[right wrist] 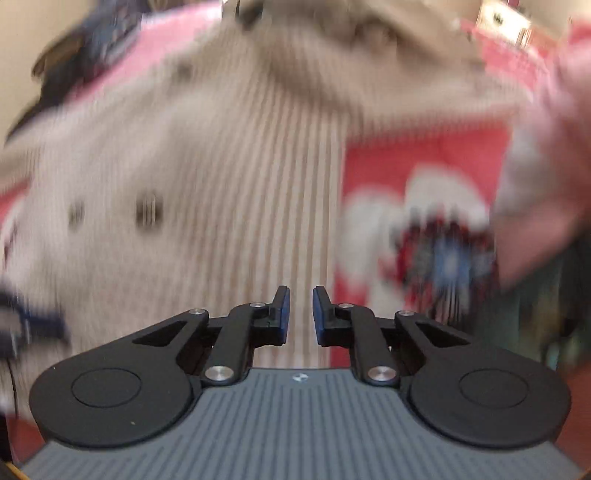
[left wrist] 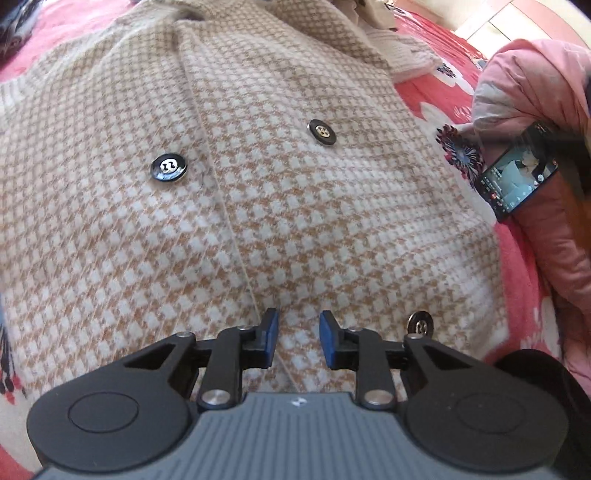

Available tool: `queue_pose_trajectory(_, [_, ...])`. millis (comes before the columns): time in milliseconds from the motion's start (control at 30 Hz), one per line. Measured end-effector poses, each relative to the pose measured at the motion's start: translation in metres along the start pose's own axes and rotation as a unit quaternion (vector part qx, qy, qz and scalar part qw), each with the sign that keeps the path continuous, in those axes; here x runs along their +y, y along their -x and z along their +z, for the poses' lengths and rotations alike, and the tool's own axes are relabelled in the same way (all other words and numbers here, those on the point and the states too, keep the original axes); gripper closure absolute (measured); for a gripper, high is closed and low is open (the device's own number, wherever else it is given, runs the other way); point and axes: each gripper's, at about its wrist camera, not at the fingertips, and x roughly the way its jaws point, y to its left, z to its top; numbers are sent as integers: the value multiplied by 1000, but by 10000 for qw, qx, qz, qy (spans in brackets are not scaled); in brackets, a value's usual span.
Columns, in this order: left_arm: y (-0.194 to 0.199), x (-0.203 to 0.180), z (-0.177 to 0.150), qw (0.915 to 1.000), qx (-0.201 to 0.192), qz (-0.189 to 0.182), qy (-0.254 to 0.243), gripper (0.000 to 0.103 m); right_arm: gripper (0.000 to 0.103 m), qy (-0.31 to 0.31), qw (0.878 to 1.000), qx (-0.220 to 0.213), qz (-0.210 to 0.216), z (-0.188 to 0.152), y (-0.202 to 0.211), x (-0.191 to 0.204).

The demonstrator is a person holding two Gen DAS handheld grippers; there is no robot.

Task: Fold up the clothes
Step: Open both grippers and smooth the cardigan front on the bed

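A beige-and-white houndstooth knit jacket (left wrist: 258,166) lies spread on the bed and fills the left wrist view. Two black buttons (left wrist: 168,167) (left wrist: 322,132) sit on its front, and a metal snap (left wrist: 419,325) shows near the right finger. My left gripper (left wrist: 299,317) hovers just above the front placket, open, with nothing between its blue pads. The right wrist view is motion-blurred. There the same jacket (right wrist: 166,166) shows its ribbed band (right wrist: 280,203), and my right gripper (right wrist: 301,291) is over that band, pads slightly apart and holding nothing.
A red floral bedspread (left wrist: 517,295) lies under the jacket. At the right a lit phone (left wrist: 517,173) leans on a pink padded garment (left wrist: 535,92). A cream knit piece (left wrist: 402,48) lies at the back. Dark items (left wrist: 14,26) sit at the far left corner.
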Motion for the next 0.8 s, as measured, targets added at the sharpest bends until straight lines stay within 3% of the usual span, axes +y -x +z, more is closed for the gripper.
queue_pose_trajectory(133, [-1, 3, -8, 9998, 129, 157, 49, 72, 92, -59, 9990, -447, -43, 59, -51, 2])
queue_pose_trajectory(267, [1, 9, -15, 9998, 90, 45, 178, 72, 96, -266, 9985, -164, -455, 79, -116, -24])
queue_pose_trajectory(300, [2, 11, -16, 9998, 78, 17, 198, 72, 92, -325, 9978, -80, -570, 82, -127, -32])
queue_pose_trajectory(333, [2, 12, -16, 9997, 65, -10, 231, 72, 88, -369, 9975, -103, -587, 89, -119, -33])
queue_pose_trajectory(467, [2, 17, -19, 9991, 4, -96, 416, 71, 88, -141, 9977, -458, -472, 114, -85, -21])
queue_pose_trajectory(600, [4, 15, -21, 9991, -6, -31, 411, 71, 89, 24, 9977, -674, -33, 147, -104, 1])
queue_pose_trajectory(667, [4, 14, -22, 9992, -13, 10, 409, 71, 90, -221, 9982, -562, 5, 164, -136, -3])
queue_pose_trajectory(700, [4, 13, -22, 9991, -29, 19, 413, 71, 91, -414, 9978, -483, -192, 170, -152, -12])
queue_pose_trajectory(733, [4, 13, -23, 9991, -46, 20, 419, 71, 100, -678, 9962, -383, -403, 176, -167, -25])
queue_pose_trajectory(800, [4, 14, -24, 9990, -84, -5, 445, 71, 103, -1689, 9846, -361, -271, 182, -180, -57])
